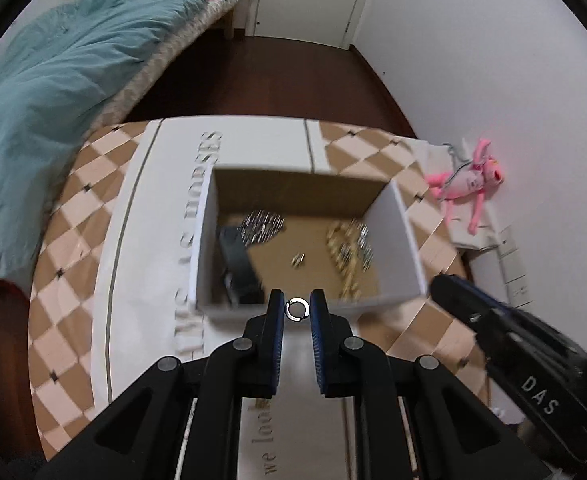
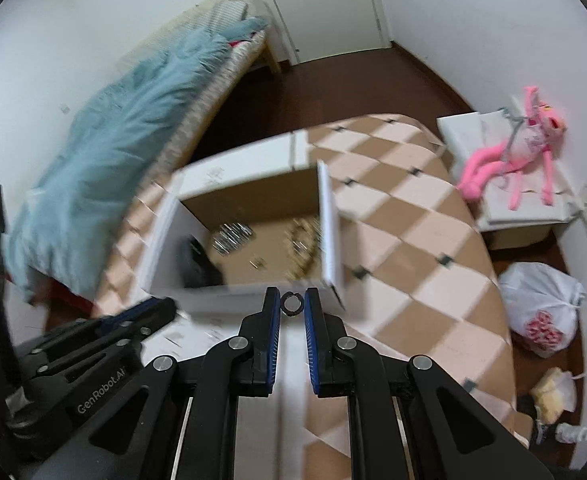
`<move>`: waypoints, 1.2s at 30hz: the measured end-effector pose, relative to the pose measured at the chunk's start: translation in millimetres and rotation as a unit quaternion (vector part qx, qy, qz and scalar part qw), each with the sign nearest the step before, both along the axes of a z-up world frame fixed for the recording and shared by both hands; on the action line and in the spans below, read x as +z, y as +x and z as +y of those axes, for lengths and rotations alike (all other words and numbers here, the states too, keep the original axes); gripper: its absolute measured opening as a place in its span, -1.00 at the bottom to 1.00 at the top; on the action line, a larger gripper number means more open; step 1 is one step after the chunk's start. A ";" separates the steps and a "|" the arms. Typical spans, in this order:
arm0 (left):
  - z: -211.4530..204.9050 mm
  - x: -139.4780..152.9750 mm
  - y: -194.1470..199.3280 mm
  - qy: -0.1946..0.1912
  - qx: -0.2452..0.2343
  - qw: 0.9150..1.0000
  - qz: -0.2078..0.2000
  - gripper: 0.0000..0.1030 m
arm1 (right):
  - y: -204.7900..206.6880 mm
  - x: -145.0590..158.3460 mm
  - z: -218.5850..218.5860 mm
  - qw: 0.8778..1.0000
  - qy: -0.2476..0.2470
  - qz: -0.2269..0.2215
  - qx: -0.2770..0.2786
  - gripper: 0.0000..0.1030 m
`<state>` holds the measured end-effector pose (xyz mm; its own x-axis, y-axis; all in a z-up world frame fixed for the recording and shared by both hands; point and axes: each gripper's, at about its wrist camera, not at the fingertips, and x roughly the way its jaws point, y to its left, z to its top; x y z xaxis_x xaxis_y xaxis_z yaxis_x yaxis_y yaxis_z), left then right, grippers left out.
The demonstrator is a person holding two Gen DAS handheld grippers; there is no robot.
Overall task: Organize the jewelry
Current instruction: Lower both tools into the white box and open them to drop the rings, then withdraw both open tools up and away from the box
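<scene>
Left wrist, ring (image 1: pixel 297 309) gap facing right

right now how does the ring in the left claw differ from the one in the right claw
The left claw pinches a silver ring, bright with a small gap in its loop; the right claw pinches a black ring, dark and matte. Both are small hoops held at the fingertips just short of the cardboard box.

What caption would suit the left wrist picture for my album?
Left gripper pinches a small silver ring above an open cardboard box of jewelry.
</scene>
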<state>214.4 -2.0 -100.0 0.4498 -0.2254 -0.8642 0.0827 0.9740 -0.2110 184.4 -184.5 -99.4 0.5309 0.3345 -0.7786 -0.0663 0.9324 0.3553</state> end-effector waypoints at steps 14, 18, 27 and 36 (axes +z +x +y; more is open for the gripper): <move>10.3 -2.2 93.4 -0.003 0.013 0.995 0.095 -0.76 | 116.3 -18.5 20.6 0.992 0.000 0.114 0.057 -0.74; 13.9 6.5 97.9 0.014 0.022 0.996 0.087 -0.13 | 123.4 -14.1 20.8 0.991 -0.006 0.123 0.052 -0.57; 27.5 18.4 90.3 0.075 0.050 0.995 0.051 0.75 | 120.4 6.6 13.3 0.991 -0.079 0.105 0.034 0.23; 29.0 1.5 57.7 0.133 0.057 0.989 0.021 0.92 | 99.8 -4.8 11.7 0.976 -0.192 0.097 0.007 0.92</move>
